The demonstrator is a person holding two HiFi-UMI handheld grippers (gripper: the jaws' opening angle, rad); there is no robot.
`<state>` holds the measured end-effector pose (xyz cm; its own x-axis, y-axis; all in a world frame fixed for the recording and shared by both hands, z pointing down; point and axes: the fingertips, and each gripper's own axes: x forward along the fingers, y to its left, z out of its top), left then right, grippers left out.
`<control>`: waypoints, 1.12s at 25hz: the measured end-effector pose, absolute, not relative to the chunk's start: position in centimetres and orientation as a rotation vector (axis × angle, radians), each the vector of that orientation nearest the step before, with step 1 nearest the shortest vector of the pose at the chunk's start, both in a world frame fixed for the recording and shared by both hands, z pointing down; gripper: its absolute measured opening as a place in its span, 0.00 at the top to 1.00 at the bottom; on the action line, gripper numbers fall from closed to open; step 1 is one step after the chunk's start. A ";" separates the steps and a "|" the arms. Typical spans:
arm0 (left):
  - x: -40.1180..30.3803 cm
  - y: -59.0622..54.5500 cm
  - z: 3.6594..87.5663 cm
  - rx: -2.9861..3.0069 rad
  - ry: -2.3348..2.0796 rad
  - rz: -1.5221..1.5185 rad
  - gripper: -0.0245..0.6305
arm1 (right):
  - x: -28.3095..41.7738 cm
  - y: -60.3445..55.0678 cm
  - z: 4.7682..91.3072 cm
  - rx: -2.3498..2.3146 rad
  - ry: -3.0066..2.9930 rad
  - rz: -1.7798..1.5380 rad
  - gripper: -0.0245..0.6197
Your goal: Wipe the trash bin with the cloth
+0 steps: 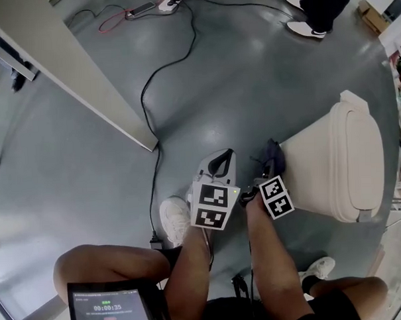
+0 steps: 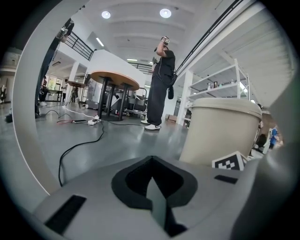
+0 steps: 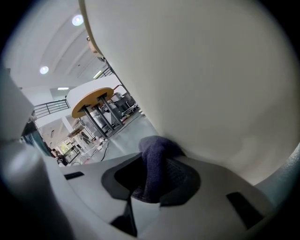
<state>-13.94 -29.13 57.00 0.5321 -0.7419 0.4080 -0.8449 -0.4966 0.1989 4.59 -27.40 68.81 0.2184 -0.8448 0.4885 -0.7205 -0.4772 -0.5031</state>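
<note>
Pressing the cloth (image 3: 157, 157) against the bin (image 1: 323, 160), my right gripper (image 1: 272, 162) has its jaws clamped on the dark bunched fabric, which bulges out past the tips and touches the cream wall low on the side that faces me. In the right gripper view that wall fills almost everything above the jaws. The bin stands upright on the grey floor (image 1: 250, 74) with its lid shut, close in front of my knees. My left gripper (image 1: 220, 163) hangs just beside the right one, on the side away from the bin and not touching it; its jaws are drawn together with nothing between them. From the left gripper view the bin rises near on the right, and the right gripper's marker cube (image 2: 230, 161) shows just before it. A black cable (image 1: 148, 92) runs over the floor from beside my white shoe (image 1: 173, 220) towards the far side. There a person (image 2: 161, 84) stands beside a round table (image 2: 115, 79). A small screen (image 1: 111, 306) sits at my left knee.
</note>
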 end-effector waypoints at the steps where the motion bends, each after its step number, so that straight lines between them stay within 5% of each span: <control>1: -14.0 -29.2 56.8 2.397 -1.308 0.380 0.96 | 4.0 -27.3 68.4 -2.314 1.560 -1.093 0.82; 17: -15.2 -25.2 45.9 2.347 -1.512 0.129 0.96 | -5.1 -19.2 47.6 -2.080 2.591 -0.152 0.82; 28: -8.2 -11.9 33.3 2.519 -1.498 0.093 0.96 | 2.3 -8.7 27.1 -1.957 2.581 0.262 0.82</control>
